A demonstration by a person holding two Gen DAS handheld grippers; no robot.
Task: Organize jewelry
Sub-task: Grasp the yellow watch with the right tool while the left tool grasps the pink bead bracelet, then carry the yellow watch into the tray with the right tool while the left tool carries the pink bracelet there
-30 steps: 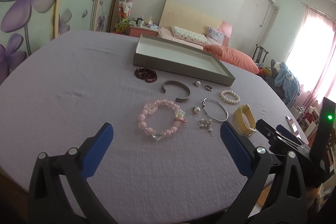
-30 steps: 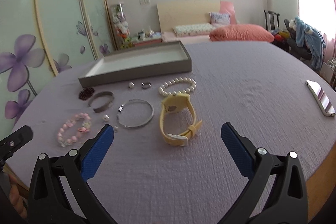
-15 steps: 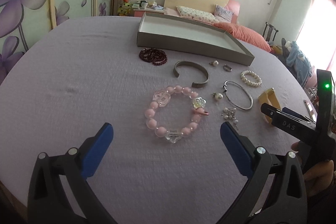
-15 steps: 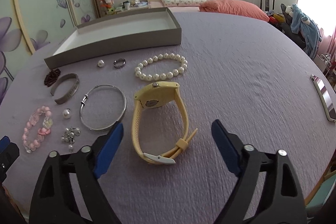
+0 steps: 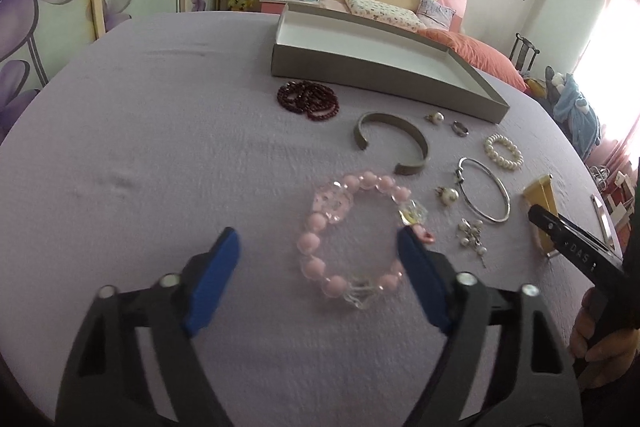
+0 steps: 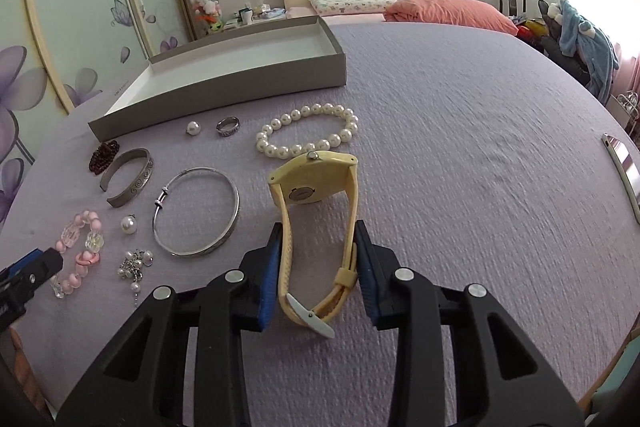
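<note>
Nothing yet lies in the grey tray [image 6: 224,95] as the right gripper [image 6: 316,267], jaws closing, pinches the yellow watch [image 6: 316,227] and the left gripper [image 5: 320,279], jaws narrowing, straddles the pink bead bracelet [image 5: 352,231], untouched between its fingers.

Glossy metal bangle [image 6: 197,213]; textured, seemingly cloth table cover [image 6: 460,155].

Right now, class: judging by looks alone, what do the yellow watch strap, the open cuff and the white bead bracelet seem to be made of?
Yellow watch strap: probably rubber or silicone; matt, flexing in a loop.
Open cuff: dull grey metal, brushed look, scroll pattern on its side.
White bead bracelet: glossy pearl-like beads; real or imitation cannot be told.
</note>
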